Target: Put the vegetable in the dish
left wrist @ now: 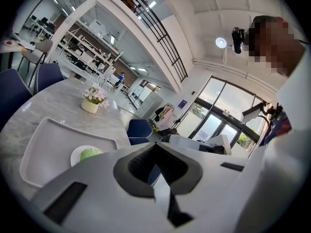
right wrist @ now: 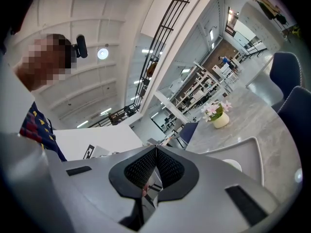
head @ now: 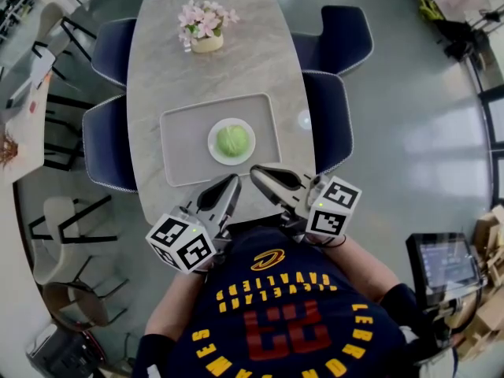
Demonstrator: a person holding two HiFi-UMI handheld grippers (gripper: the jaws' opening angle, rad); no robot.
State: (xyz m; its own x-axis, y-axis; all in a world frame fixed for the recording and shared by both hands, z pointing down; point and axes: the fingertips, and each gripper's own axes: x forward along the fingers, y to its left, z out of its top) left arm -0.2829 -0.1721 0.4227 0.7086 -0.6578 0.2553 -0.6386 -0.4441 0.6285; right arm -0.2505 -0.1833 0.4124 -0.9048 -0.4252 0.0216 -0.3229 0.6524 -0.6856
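A green cabbage lies in a round white dish that stands on a grey tray on the marble table. My left gripper and right gripper are held side by side over the table's near edge, short of the tray, both shut with nothing in them. In the left gripper view the cabbage and dish peek out left of the shut left gripper. The right gripper view has the dish's rim beside the shut right gripper.
A pot of pink flowers stands at the table's far end. Blue chairs line the left side, and more blue chairs the right. A monitor stands on the floor at the right.
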